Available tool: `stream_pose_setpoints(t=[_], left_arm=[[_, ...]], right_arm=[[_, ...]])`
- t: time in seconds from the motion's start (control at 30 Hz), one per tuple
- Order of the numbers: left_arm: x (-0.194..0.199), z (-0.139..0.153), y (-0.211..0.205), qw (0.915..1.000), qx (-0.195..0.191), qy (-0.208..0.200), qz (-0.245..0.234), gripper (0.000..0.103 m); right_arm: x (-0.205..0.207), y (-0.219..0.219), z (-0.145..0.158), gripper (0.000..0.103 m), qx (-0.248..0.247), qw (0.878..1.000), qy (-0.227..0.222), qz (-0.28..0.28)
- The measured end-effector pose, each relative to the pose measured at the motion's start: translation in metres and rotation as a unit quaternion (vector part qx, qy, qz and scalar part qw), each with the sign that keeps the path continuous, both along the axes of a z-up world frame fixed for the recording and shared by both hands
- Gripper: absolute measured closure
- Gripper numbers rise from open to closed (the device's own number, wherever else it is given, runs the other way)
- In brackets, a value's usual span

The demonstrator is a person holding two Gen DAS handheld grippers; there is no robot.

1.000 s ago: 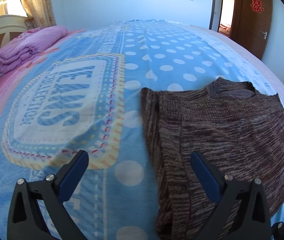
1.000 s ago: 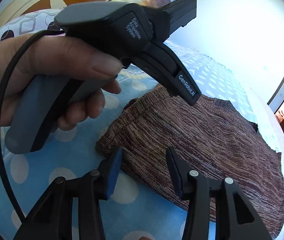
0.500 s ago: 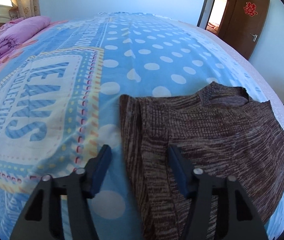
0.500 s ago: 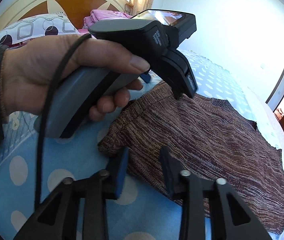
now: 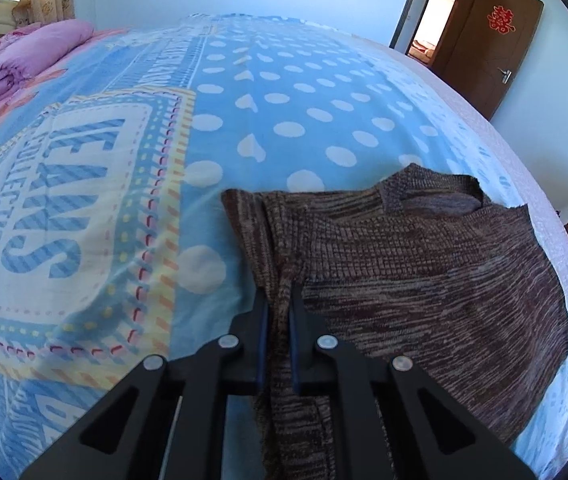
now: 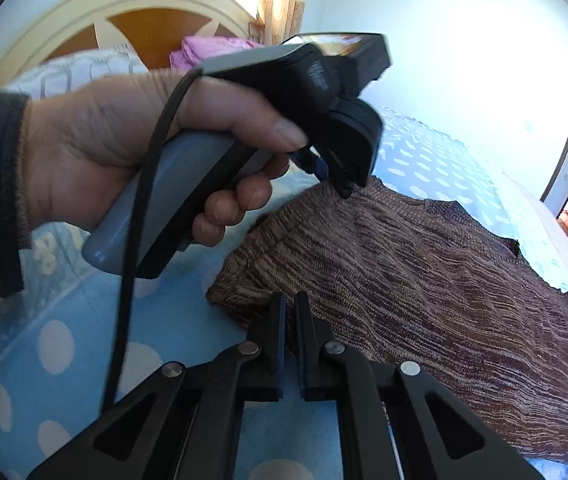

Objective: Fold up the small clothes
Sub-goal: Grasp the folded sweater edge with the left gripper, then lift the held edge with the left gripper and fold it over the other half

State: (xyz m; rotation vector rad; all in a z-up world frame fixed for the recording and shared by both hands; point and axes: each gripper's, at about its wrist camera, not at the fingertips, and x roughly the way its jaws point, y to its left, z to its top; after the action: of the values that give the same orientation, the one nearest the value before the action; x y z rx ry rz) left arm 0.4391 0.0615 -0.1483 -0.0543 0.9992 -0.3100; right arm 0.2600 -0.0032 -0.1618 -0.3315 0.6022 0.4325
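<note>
A small brown knitted sweater (image 5: 424, 272) lies flat on the blue polka-dot bedspread (image 5: 284, 120), its neck hole toward the far right. My left gripper (image 5: 279, 300) is shut on the sweater's folded left edge, which bunches between the blue pads. In the right wrist view the same sweater (image 6: 424, 288) spreads to the right. My right gripper (image 6: 291, 308) is shut on its near corner. The left gripper's body, held in a hand (image 6: 123, 152), hovers over the sweater's far corner.
A folded pink quilt (image 5: 23, 56) lies at the far left of the bed by a wooden headboard (image 6: 95, 24). A brown door (image 5: 496, 40) stands open at the far right. Blue bedspread stretches left of the sweater.
Both grippers have closed from open onto the sweater's edge. The left one moved right onto the folded edge; the right one moved forward onto the near corner.
</note>
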Motion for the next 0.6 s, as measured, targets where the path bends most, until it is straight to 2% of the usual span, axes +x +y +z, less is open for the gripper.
stream_pose_setpoints(t=[0.1, 0.3, 0.47, 0.6], left_arm=[[-0.004, 0.006, 0.002, 1.0, -0.006, -0.001, -0.003, 0.094], [0.0, 0.008, 0.006, 0.9994, -0.028, 0.019, 0.011, 0.094], [0.004, 0.008, 0.009, 0.9971, -0.056, 0.04, 0.033, 0.094], [0.001, 0.022, 0.005, 0.9961, -0.07, 0.034, 0.041, 0.095]], right_arm=[[-0.003, -0.011, 0.009, 0.1, 0.033, 0.999, 0.01, 0.005], [-0.009, -0.025, 0.015, 0.1, 0.044, 0.999, 0.012, 0.003], [-0.009, -0.048, 0.023, 0.1, 0.083, 0.996, 0.024, -0.017], [-0.009, -0.062, 0.024, 0.101, 0.102, 0.994, 0.031, -0.034]])
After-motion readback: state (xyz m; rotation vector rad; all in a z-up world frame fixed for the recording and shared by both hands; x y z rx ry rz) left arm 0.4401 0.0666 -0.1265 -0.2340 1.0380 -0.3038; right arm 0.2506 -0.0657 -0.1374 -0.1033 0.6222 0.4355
